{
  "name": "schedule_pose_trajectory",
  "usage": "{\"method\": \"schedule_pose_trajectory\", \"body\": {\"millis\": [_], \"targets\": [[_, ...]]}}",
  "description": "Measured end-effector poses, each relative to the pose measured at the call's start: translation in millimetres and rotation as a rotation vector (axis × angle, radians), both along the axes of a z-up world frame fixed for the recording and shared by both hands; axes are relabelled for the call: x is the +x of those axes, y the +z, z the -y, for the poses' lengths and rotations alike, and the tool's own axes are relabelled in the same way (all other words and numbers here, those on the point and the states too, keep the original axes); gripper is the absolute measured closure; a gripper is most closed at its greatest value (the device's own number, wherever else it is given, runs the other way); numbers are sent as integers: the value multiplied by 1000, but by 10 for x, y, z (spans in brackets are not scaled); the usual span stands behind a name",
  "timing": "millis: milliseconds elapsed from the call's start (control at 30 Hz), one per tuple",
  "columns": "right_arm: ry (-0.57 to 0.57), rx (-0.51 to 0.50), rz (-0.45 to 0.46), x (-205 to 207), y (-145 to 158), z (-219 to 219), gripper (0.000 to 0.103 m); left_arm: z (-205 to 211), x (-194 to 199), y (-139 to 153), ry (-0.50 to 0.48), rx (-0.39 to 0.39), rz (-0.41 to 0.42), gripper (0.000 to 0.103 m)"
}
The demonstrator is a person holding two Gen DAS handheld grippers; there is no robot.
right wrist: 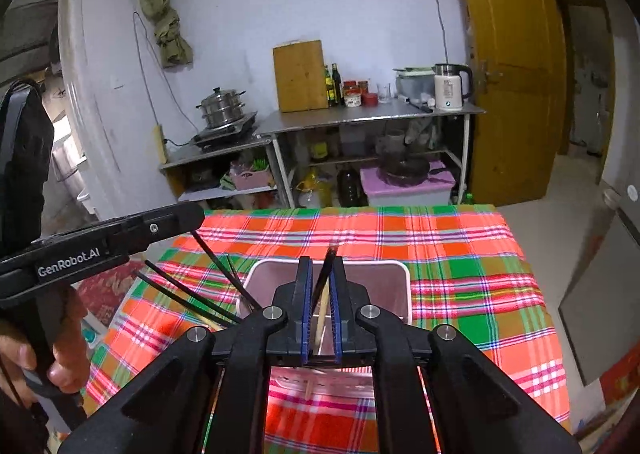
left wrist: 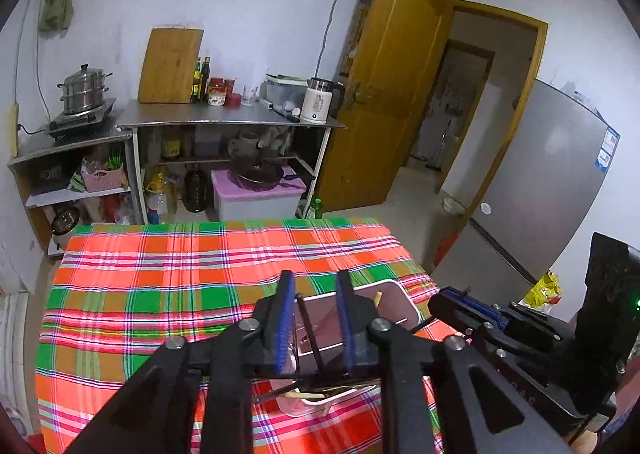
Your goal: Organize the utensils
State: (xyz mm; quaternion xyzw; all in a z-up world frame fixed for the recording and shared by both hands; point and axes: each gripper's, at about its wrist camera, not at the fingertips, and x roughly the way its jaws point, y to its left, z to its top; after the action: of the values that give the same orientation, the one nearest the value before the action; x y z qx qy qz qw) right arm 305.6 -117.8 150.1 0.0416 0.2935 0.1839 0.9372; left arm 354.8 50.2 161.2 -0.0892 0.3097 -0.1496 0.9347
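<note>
A white rectangular tray (left wrist: 394, 286) (right wrist: 360, 263) sits on the plaid-covered table (left wrist: 160, 294) under both grippers. My left gripper (left wrist: 315, 278) stands open over it. One dark chopstick (left wrist: 310, 334) slants loose between its blue pads, and more chopsticks (left wrist: 304, 394) lie in the tray's near end. My right gripper (right wrist: 321, 262) is open by a narrow gap. A dark chopstick (right wrist: 325, 274) and a pale wooden one (right wrist: 321, 318) stand in that gap, pointing down into the tray. Several black chopsticks (right wrist: 180, 294) fan out over the tray's left rim below the left gripper (right wrist: 196, 214).
A hand (right wrist: 60, 366) holds the left gripper's handle at the left. Beyond the table's far edge stand steel shelves (left wrist: 232, 118) with pots, bottles, a cutting board and a kettle. A wooden door (left wrist: 392, 94) and a grey fridge (left wrist: 552, 182) are to the right.
</note>
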Motion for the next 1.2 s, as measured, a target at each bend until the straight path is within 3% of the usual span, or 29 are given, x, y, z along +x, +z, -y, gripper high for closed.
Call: {"method": "schedule_pose_trajectory", "body": {"millis": [100,433,800,900,1200], "targets": [[3,30,13,-57,54,40,89,-38,-66,58,5,-2,14,81],[-11,64,66,-351,292,261,88,-157,-487,257,26,-15,72,81],[-6,55,114,-1027,316,366,84,1,-1349,239,39,12,155,80],[-3,56,118,-1227,243,383,70,56,-1596,157,42,4,165,69],[-2,17,101,-1697,-129,362,68,224,-2098,-286,55,11,137,68]]}}
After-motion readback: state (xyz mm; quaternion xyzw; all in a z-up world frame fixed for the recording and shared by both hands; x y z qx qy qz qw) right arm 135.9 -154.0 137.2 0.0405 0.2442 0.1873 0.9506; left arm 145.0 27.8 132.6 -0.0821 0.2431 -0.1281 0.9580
